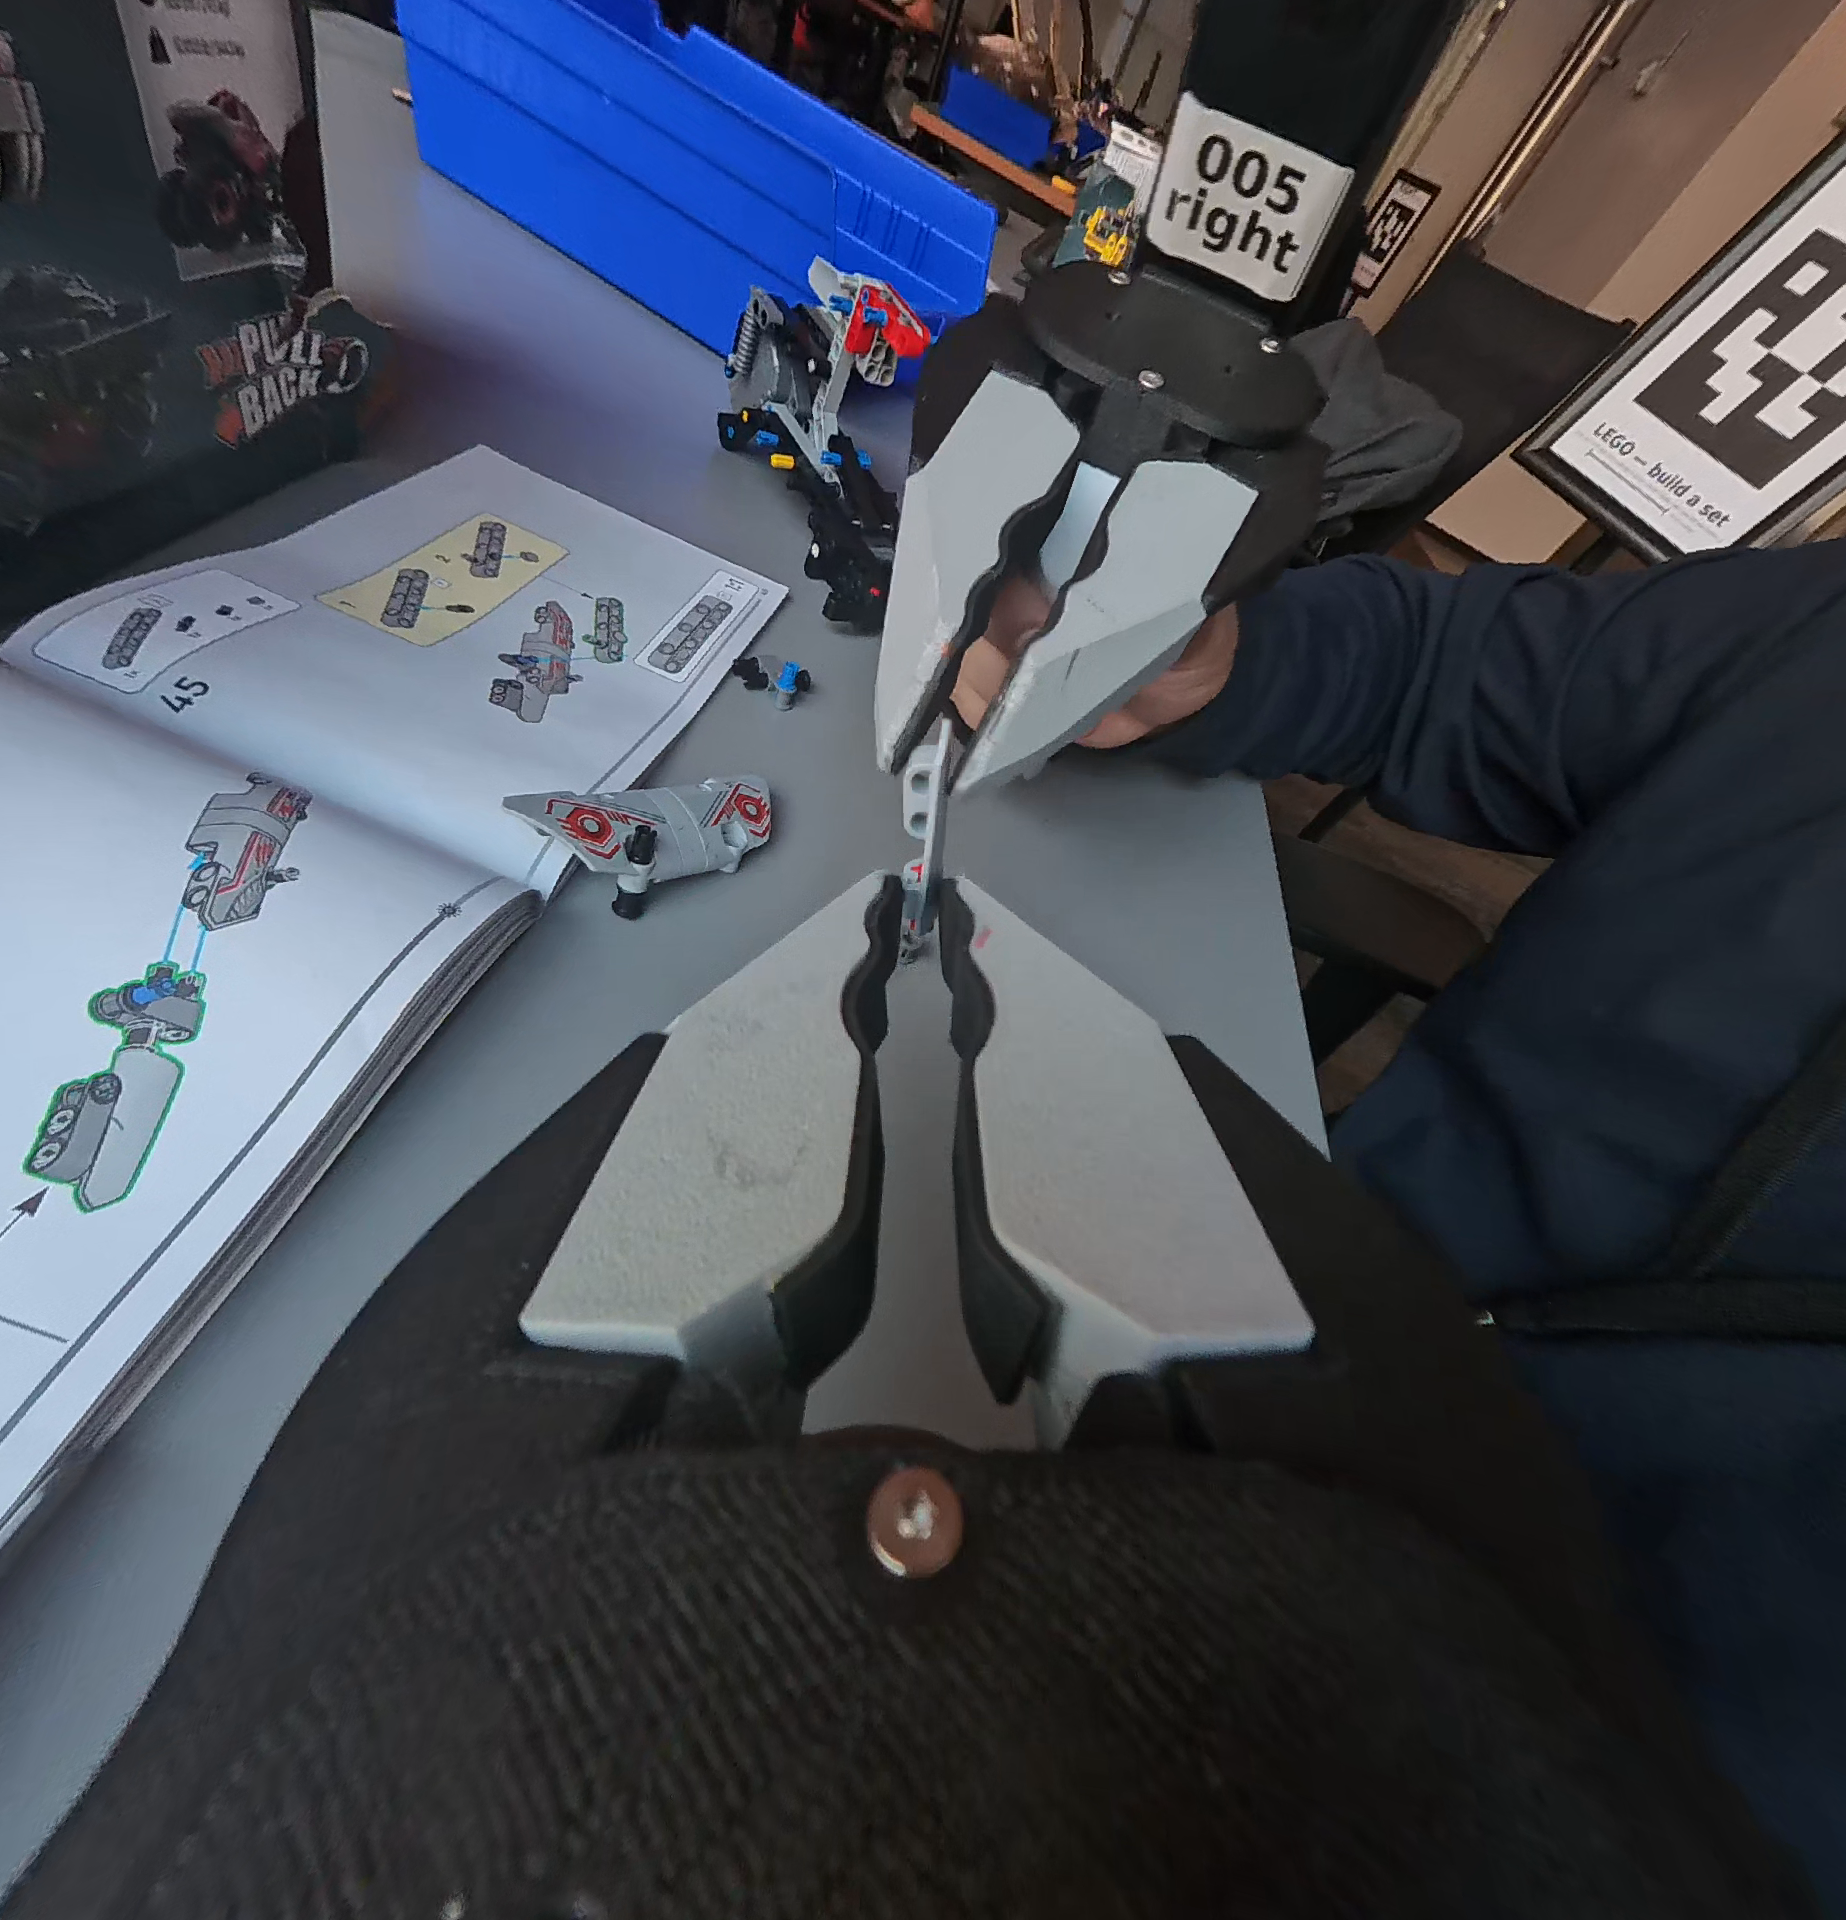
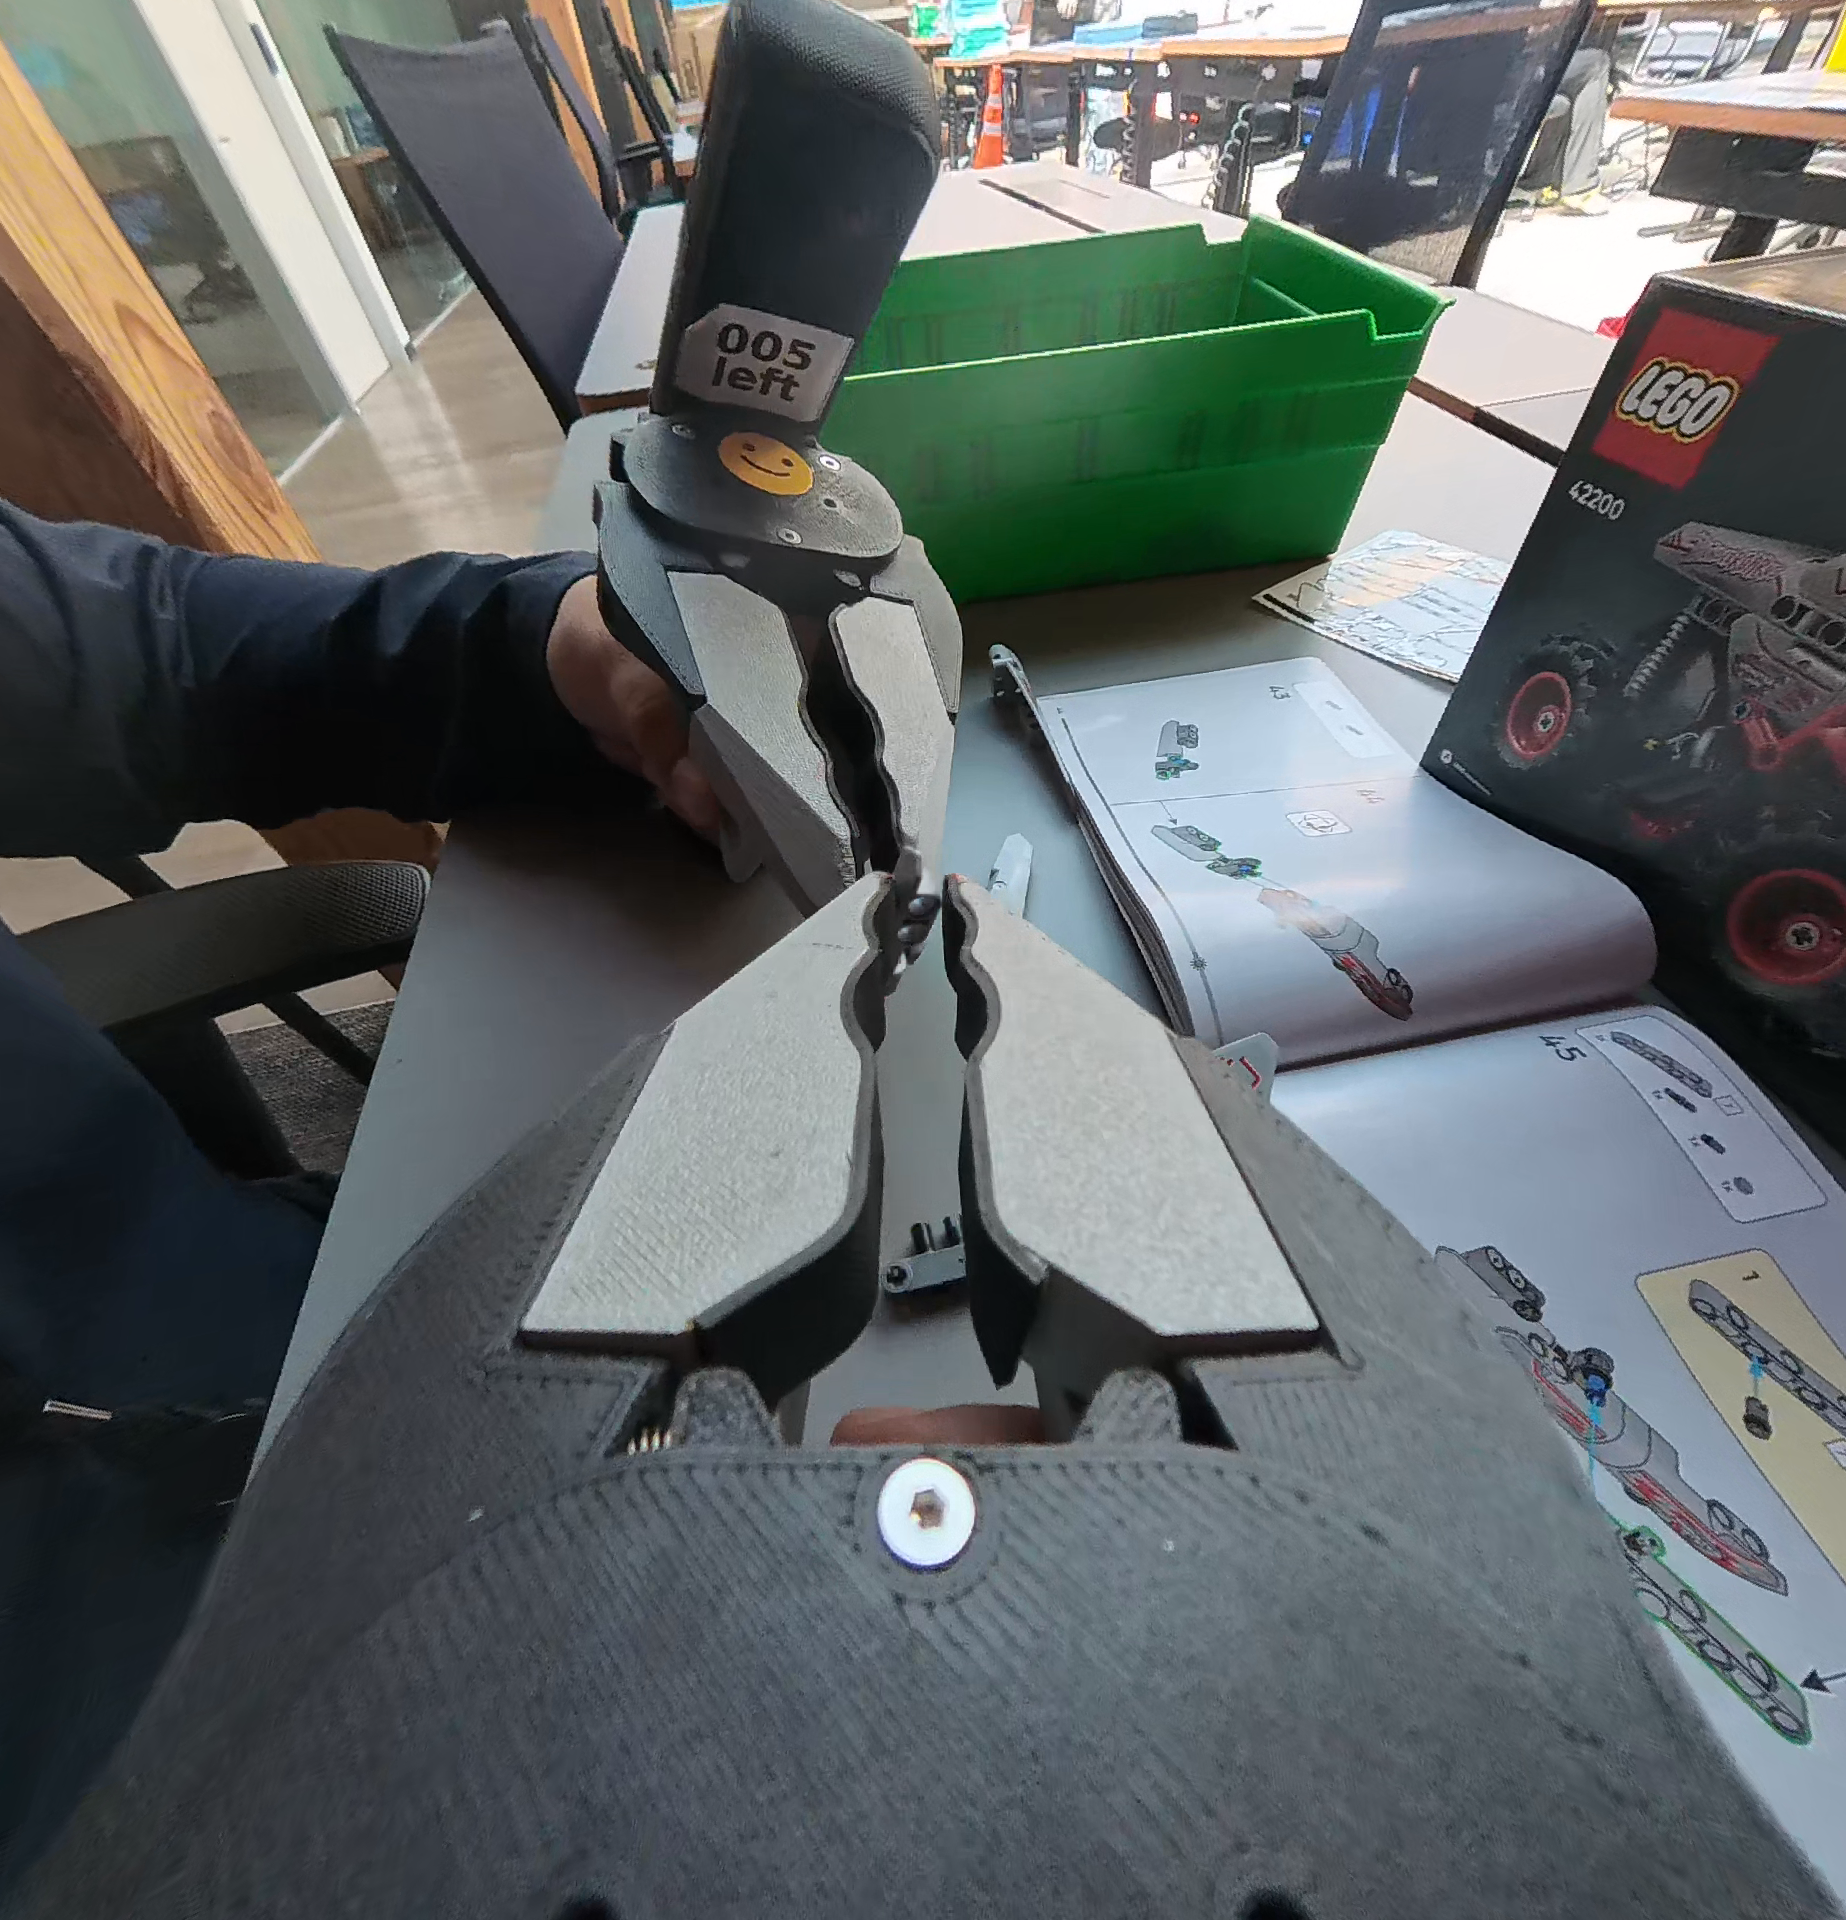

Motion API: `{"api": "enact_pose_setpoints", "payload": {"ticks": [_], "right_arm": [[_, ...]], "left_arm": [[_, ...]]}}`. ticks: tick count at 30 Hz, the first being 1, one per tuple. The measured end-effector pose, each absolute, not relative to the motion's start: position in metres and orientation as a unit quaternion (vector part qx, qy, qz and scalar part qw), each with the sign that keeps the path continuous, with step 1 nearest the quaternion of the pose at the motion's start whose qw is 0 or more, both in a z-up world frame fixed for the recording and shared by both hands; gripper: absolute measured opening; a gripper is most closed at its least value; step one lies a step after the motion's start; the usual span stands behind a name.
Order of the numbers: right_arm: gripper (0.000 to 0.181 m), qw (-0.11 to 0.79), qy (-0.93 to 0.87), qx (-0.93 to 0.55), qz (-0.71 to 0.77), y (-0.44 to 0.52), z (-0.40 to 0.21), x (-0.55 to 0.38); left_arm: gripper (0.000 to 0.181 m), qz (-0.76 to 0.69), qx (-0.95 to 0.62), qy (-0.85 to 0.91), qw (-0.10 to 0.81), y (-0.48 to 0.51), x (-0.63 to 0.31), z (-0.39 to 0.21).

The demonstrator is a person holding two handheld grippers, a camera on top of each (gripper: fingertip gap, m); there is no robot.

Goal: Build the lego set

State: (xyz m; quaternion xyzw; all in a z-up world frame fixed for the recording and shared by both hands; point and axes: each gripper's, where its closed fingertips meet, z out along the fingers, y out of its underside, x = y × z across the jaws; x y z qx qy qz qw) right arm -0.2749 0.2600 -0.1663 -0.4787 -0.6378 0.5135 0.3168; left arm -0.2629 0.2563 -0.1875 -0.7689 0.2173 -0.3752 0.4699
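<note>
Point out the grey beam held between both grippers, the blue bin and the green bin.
grey beam [image 1: 927,821]: left wrist view, its exposed middle.
blue bin [image 1: 690,177]: left wrist view, its side wall.
green bin [image 2: 1127,457]: right wrist view, its front wall.

labelled handles [image 2: 768,366], printed box [image 2: 1667,623], perhaps booklet [image 1: 275,831]

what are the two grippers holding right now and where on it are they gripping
Both hold one thin grey lego beam above the table: the left gripper pinches its near end, the right gripper its far end.
</note>
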Motion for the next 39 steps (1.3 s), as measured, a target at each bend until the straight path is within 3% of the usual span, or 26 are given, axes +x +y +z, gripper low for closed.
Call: {"api": "enact_pose_setpoints", "payload": {"ticks": [8, 10, 20, 31, 39], "right_arm": [[0.013, 0.319, -0.649, -0.471, 0.505, 0.257, -0.168, -0.275], [0.006, 0.318, -0.657, -0.469, 0.497, 0.256, -0.17, -0.275], [0.004, 0.305, -0.648, -0.469, 0.517, 0.255, -0.165, -0.272], [0.004, 0.279, -0.632, -0.463, 0.555, 0.247, -0.158, -0.272], [0.026, 0.216, -0.727, -0.524, 0.388, 0.285, -0.212, -0.237]], "left_arm": [[0.004, -0.375, -0.772, 0.228, 0.461, 0.254, -0.259, -0.19], [0.004, -0.374, -0.772, 0.228, 0.461, 0.254, -0.259, -0.191], [0.011, -0.408, -0.752, 0.227, 0.466, 0.252, -0.251, -0.181], [0.004, -0.414, -0.735, 0.222, 0.489, 0.252, -0.254, -0.169], [0.004, -0.459, -0.787, 0.107, 0.399, 0.262, -0.271, -0.199]]}}
